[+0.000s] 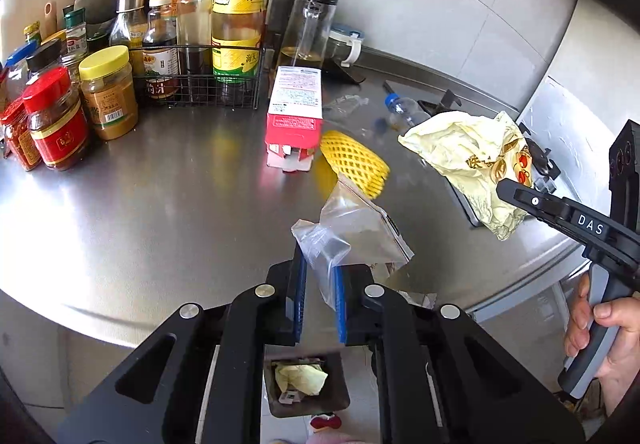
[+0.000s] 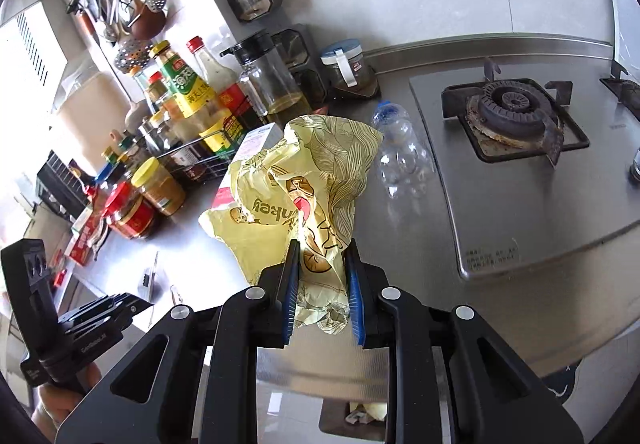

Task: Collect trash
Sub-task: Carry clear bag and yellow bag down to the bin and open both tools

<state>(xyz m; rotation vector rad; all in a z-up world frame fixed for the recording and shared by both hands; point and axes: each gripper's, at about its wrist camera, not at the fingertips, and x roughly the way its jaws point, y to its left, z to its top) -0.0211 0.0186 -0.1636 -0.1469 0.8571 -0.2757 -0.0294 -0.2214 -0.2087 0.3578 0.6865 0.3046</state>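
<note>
Pinching a clear zip bag (image 1: 352,228) between the blue pads of the left gripper (image 1: 320,296), jaws nearly pressed together on the thin film, most of the bag standing free beyond the tips. Clamping a crumpled yellow wrapper (image 2: 304,196) in the right gripper (image 2: 322,296), jaws closed partway on the bunched neck of it, the bulk billowing out ahead. Hanging both pieces above the steel counter (image 1: 160,204), with the bin (image 1: 306,384) showing below and behind the left jaws, already holding a yellow scrap. Probably carrying toward that bin, so keeping both grips firm and bringing each load squarely over the opening before letting go, the wide wrapper especially, since it could snag the rim. Leaving further out, ahead of the jaws: a yellow foam net (image 1: 354,160), a red-and-white carton (image 1: 294,116) and a crushed clear bottle (image 2: 404,152) near the stove burner (image 2: 512,112), seemingly remaining trash.
</note>
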